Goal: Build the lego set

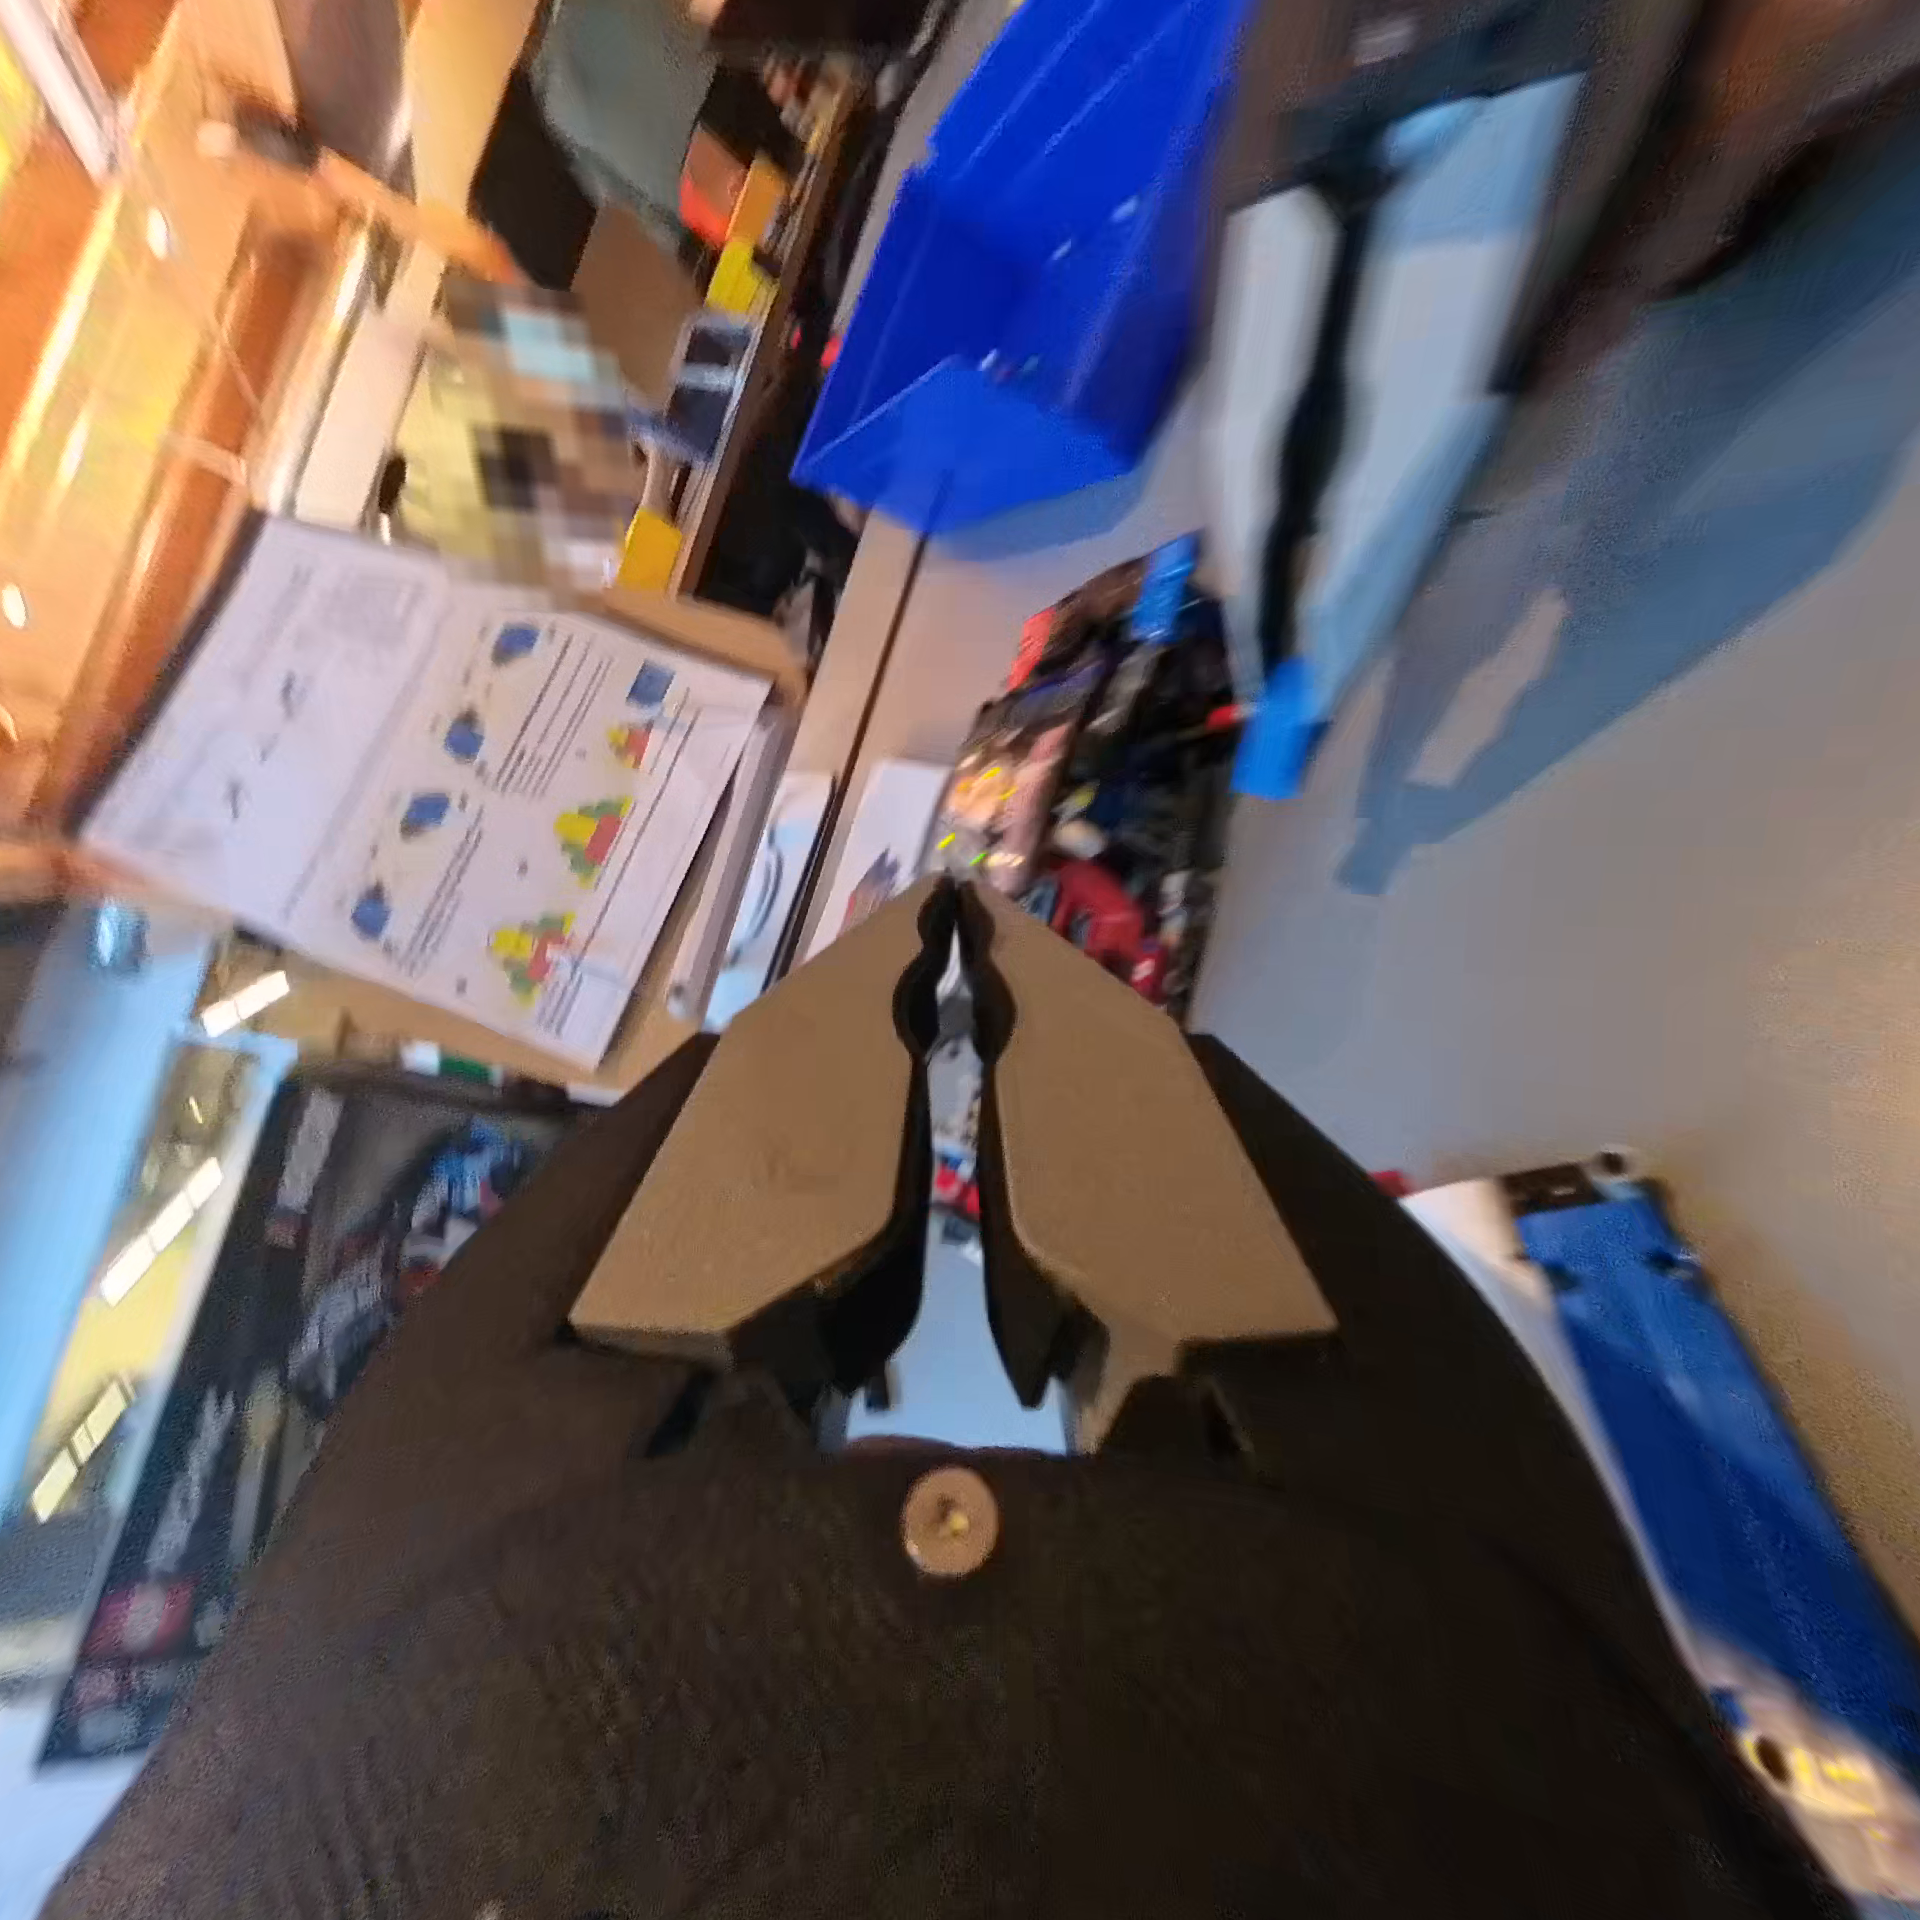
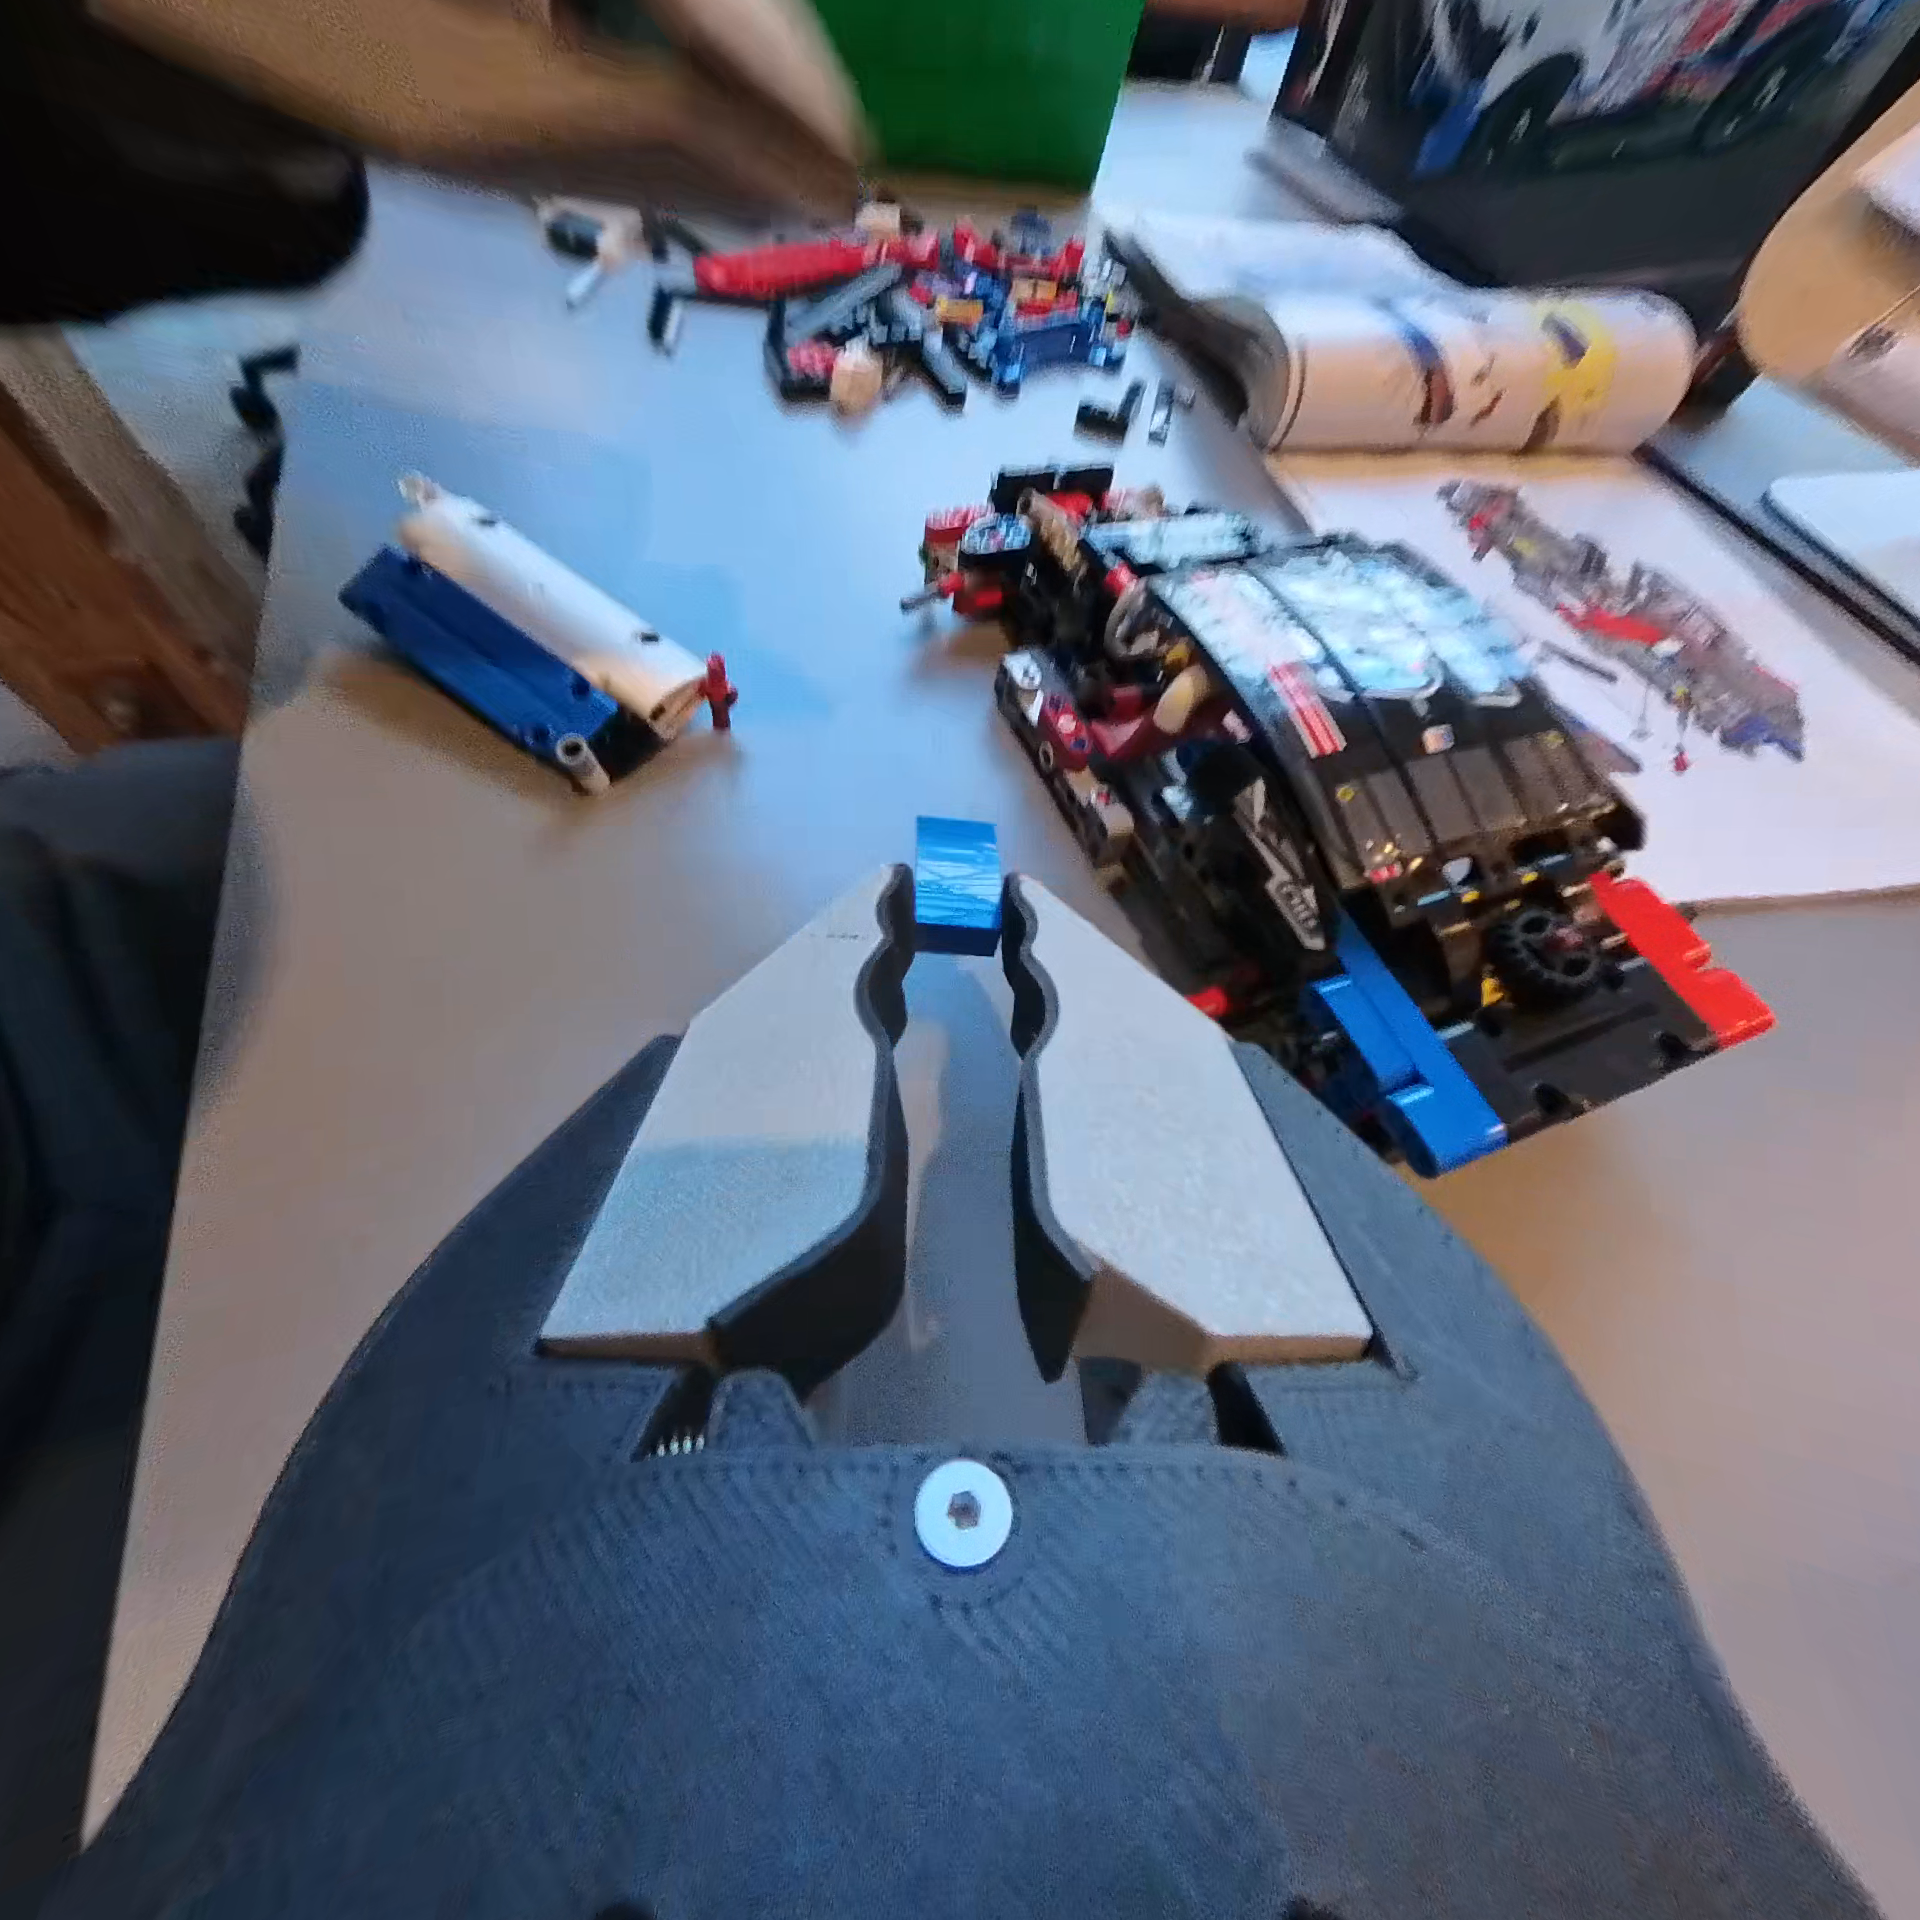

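Right claw: clamped on a small blue block, held above the grey surface, tips pinching its sides. Left claw: tips pressed together, nothing visible between them; view tilted and blurred. Half-built car: black body with patterned curved panels, red and blue beams at its near end, resting on the surface to the right of the held block, partly over a white instruction sheet. Blue-and-white sub-assembly: lying on the surface to the left, well apart from the car. Loose pieces: heap of red, black and blue parts farther back on the surface. Rolled booklet: white, just right of the heap. Dark box: at the back right. Green bin: at the back centre. Second claw: blurred, upper left of the right wrist view. Open instruction booklet: coloured diagrams, seen in the left wrist view. Blue bin: beyond the booklet, blurred.
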The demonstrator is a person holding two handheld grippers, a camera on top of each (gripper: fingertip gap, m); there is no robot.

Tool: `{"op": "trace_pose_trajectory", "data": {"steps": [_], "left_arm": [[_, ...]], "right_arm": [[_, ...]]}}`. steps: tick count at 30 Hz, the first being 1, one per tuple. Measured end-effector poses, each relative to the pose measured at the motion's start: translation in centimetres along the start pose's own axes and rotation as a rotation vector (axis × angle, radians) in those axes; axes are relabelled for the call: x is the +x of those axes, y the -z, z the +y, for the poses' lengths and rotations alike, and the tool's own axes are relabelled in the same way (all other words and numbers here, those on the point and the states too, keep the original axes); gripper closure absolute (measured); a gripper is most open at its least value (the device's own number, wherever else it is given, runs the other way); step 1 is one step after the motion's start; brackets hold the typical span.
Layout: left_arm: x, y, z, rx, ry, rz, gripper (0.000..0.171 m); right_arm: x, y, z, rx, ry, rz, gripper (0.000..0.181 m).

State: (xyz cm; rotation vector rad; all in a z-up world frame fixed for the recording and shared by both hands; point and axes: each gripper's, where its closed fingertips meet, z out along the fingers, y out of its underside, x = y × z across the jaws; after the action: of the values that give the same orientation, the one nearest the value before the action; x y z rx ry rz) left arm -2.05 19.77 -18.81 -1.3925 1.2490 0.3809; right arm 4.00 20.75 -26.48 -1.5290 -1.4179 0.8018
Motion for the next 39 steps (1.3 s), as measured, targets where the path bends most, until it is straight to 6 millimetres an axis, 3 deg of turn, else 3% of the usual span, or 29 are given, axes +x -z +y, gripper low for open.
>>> {"op": "trace_pose_trajectory", "data": {"steps": [4,7,11,14,16,20,21,24,29,34,39], "left_arm": [[-7.5,-1.6,7.1,-0.231,0.208,-0.044,0.171],[-12.4,-5.0,13.2,-0.316,0.31,-0.038,0.171],[-14.7,-10.8,22.5,-0.499,0.428,0.095,0.171],[-14.7,-14.1,27.5,-0.563,0.511,0.191,0.171],[-14.3,-15.9,28.0,-0.518,0.544,0.259,0.171],[-14.3,-18.0,25.3,-0.367,0.458,0.297,0.171],[-14.2,-18.3,25.9,-0.402,0.432,0.283,0.171],[-12.9,-18.2,30.5,-0.577,0.388,0.279,0.171],[-13.1,-16.7,34.8,-0.614,0.421,0.211,0.171],[-13.3,-15.6,36.2,-0.63,0.373,0.188,0.171],[-13.3,-15.5,36.2,-0.631,0.373,0.192,0.171]], "right_arm": [[-0.2,-0.3,1.3,-0.082,0.006,-0.028,0.167],[-0.2,-0.3,2.3,-0.141,-0.003,-0.048,0.167],[-0.4,-0.4,3.9,-0.238,-0.003,-0.083,0.167],[-0.5,-0.5,5.0,-0.304,0.015,-0.091,0.167],[-0.5,-0.6,5.0,-0.304,0.009,-0.1,0.167],[-0.2,-0.7,5.0,-0.306,-0.016,-0.111,0.167],[-0.2,-0.8,5.0,-0.306,-0.016,-0.113,0.167],[0.0,-0.9,5.0,-0.306,-0.009,-0.104,0.167],[0.1,-0.9,5.0,-0.307,0.012,-0.079,0.167],[0.1,-1.0,5.0,-0.307,0.006,-0.08,0.167],[0.1,-0.9,5.0,-0.308,0.008,-0.079,0.167]]}}
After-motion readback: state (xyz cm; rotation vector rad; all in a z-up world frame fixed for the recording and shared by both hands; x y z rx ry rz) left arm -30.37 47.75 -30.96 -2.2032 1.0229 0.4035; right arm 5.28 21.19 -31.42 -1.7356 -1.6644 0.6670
